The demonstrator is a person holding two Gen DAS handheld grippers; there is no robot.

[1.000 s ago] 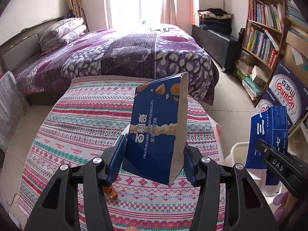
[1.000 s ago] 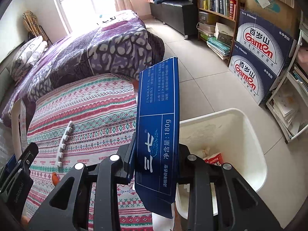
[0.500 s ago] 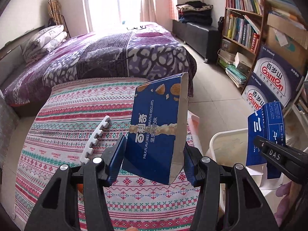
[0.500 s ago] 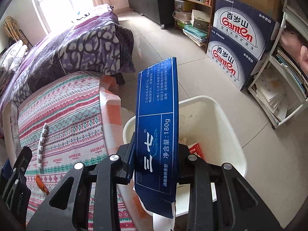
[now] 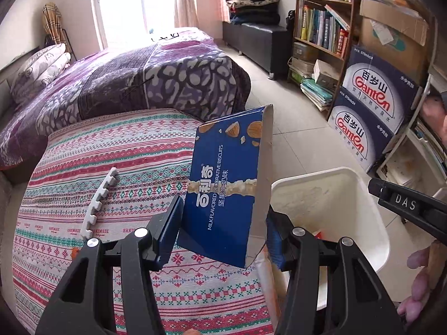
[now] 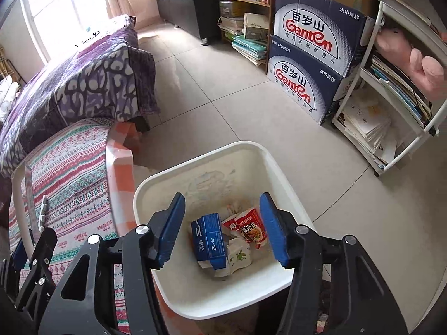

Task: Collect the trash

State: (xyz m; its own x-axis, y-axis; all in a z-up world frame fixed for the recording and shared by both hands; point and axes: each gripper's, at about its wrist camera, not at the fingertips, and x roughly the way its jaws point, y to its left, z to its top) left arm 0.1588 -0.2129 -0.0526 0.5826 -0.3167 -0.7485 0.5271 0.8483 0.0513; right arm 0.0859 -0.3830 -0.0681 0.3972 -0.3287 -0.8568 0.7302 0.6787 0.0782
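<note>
left claw (image 5: pixel 223 229): I grip biscuit box (image 5: pixel 227 187) by its sides; light, crushable.
right claw (image 6: pixel 222 230): opening, empty, above bin (image 6: pixel 282 167).

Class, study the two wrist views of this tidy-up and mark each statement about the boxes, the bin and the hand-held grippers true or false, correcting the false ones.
1. The left hand-held gripper holds a blue biscuit box. True.
2. The white plastic bin is empty. False: a dark blue carton and red snack packets lie inside.
3. The right hand-held gripper clamps the dark blue carton. False: its jaws are opening with nothing between them; the carton lies in the bin below.
4. A white toothed foam strip lies on the striped patterned cloth. True.
</note>
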